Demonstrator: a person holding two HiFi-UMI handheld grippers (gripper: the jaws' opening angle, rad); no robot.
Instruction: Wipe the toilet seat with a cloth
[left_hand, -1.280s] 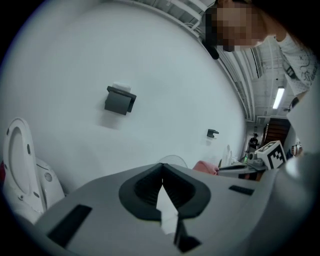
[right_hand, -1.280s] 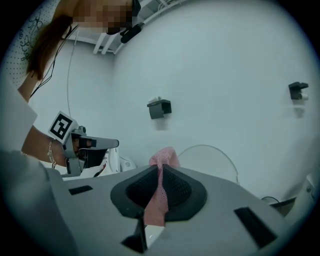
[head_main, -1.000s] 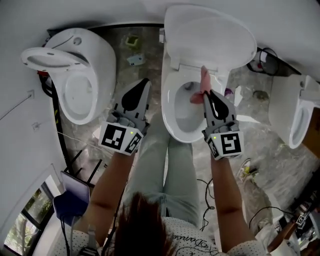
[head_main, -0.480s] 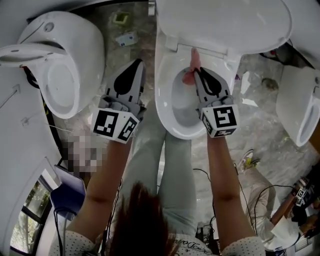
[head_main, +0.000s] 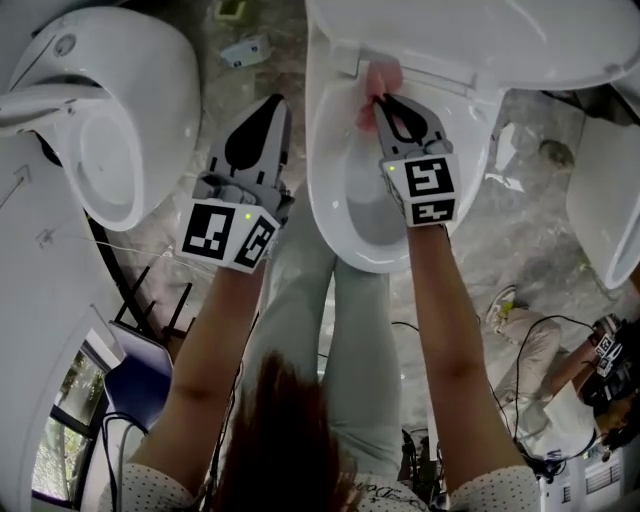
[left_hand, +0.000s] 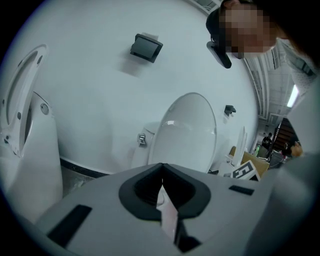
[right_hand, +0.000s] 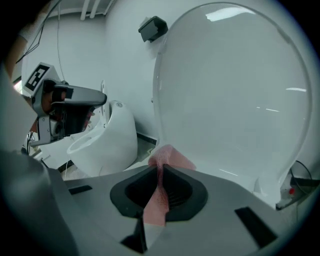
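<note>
Nearest to me, my two forearms reach forward over my pale trousers (head_main: 345, 330), one on each side. My left gripper (head_main: 276, 101) hangs over the marbled floor (head_main: 290, 55) in the gap between two toilets, beside the one I am working on and apart from it. In the left gripper view my left gripper (left_hand: 161, 169) has its jaws closed together, with only a thin pale sliver showing in the slit behind the tips. My right gripper (head_main: 381, 100) reaches over the open bowl, its marker cube above the water well, and its jaws are clamped on a pink cloth (head_main: 379, 74). In the right gripper view the cloth (right_hand: 156, 199) runs up through the closed jaws of my right gripper (right_hand: 161, 167) and bunches out past the tips. That bunch lies at the back of the toilet seat (head_main: 324, 165), near the hinge, at the foot of the raised lid (head_main: 470, 35); it looks to be touching the white surface there. The lid (right_hand: 240, 95) fills most of the right gripper view. Farther left stands a second white toilet (head_main: 120, 120) with its own seat up, and a third toilet (head_main: 605, 215) shows at the right edge. Cables (head_main: 545, 335) trail over the floor on my right.
</note>
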